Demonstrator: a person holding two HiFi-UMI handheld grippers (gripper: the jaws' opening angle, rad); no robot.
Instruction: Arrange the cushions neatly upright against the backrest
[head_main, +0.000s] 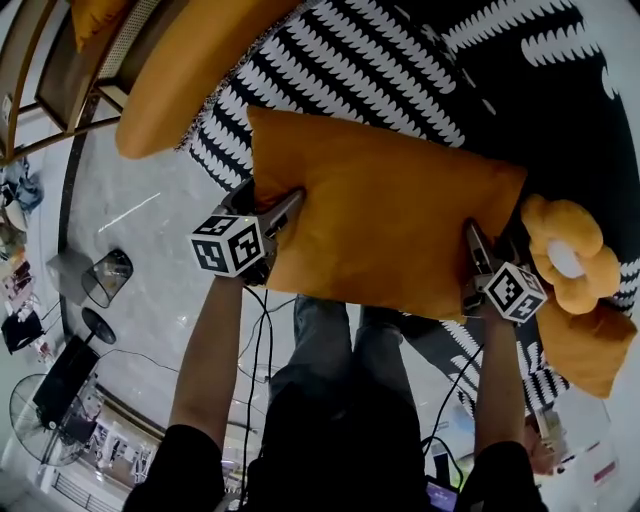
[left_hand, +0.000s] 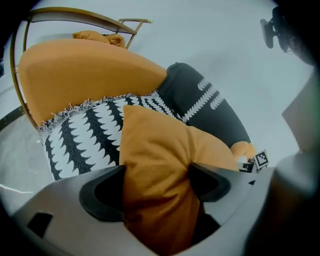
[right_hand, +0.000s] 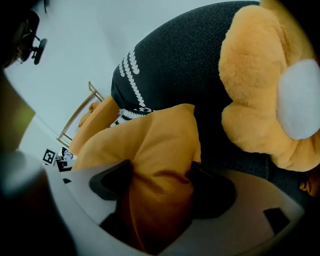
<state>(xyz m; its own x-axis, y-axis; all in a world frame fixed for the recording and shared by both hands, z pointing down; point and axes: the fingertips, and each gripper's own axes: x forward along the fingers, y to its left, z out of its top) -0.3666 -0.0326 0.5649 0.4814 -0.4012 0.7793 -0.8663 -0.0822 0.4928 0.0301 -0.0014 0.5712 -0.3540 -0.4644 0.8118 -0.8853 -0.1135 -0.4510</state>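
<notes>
A square orange cushion (head_main: 390, 220) is held by its two near corners in front of the sofa. My left gripper (head_main: 278, 218) is shut on its left corner, and the fabric bunches between the pads in the left gripper view (left_hand: 155, 182). My right gripper (head_main: 472, 255) is shut on the right corner, with the cloth squeezed the same way (right_hand: 160, 187). Seen from the grippers, the cushion (left_hand: 160, 145) (right_hand: 150, 135) stretches away over a black-and-white patterned cover (head_main: 350, 60). A flower-shaped orange plush cushion (head_main: 565, 255) (right_hand: 260, 100) lies just right of the right gripper.
A long orange bolster (head_main: 190, 70) (left_hand: 85, 75) lies at the sofa's left end, by a gold metal frame (left_hand: 75, 15). Another orange cushion (head_main: 590, 350) sits below the flower cushion. Dark upholstery (right_hand: 185, 60) rises behind. A fan (head_main: 30, 410), bags and cables lie on the glossy floor at the left.
</notes>
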